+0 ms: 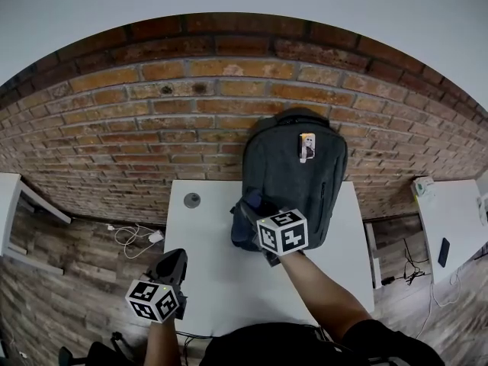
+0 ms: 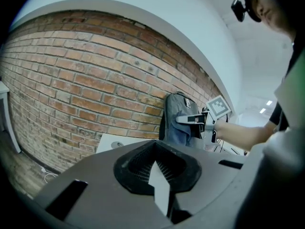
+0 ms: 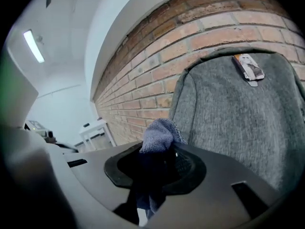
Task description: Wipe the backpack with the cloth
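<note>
**A:** Start nearest. Why do the left tongs point(image 1: 175, 261) hang over the near left corner of the surface point(image 1: 217, 277)?

**B:** I'd say they're kept out of the way, since wiping looks like a one-handed job here. Their jaws are drawn together with nothing between them, and they touch nothing.

**A:** And the right tongs point(image 1: 255, 208), farther in?

**B:** They're clamped on the cloth point(image 3: 159, 133). A bluish fold of it bunches out past the tips, and the rest trails down between the jaws. I think it's pinched that way so the soft wad meets the fabric first, not the hard tips.

**A:** Is it touching the bag?

**B:** From above the wad sits at the lower left of the backpack point(image 1: 293, 178). It's just beside the bag or brushing it, and I can't tell which.

**A:** And the backpack itself?

**B:** It's grey and stands upright at the far edge of the surface. It leans back on the brick wall point(image 1: 145, 113), which probably braces it against the push of a wipe. A small tag point(image 1: 306, 145) hangs near its top.

**A:** How far along is the job?

**B:** It looks early to me. Most of the front panel lies above the cloth.
</note>
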Demonstrator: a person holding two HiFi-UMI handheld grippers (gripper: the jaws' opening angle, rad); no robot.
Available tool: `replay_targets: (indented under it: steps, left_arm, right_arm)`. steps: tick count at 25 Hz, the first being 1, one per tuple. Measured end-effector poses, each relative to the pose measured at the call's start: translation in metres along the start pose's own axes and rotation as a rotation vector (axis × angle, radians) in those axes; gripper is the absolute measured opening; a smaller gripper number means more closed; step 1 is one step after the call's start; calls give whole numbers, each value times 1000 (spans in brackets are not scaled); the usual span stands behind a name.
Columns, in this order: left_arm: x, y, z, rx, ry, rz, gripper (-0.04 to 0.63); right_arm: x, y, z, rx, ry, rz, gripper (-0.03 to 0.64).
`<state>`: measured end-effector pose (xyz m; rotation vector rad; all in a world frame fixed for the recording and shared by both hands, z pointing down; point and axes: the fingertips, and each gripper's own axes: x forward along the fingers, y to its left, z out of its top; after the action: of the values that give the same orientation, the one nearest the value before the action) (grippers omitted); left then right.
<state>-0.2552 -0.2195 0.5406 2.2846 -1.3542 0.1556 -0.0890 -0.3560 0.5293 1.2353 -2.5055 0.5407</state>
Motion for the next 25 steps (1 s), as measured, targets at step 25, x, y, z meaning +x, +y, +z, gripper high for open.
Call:
replay_targets:
  steps: [25]
  left_arm:
    - [1, 13, -11, -25, 19, -6, -12]
  right_arm:
    - [40, -41, 193, 452, -362, -83, 109]
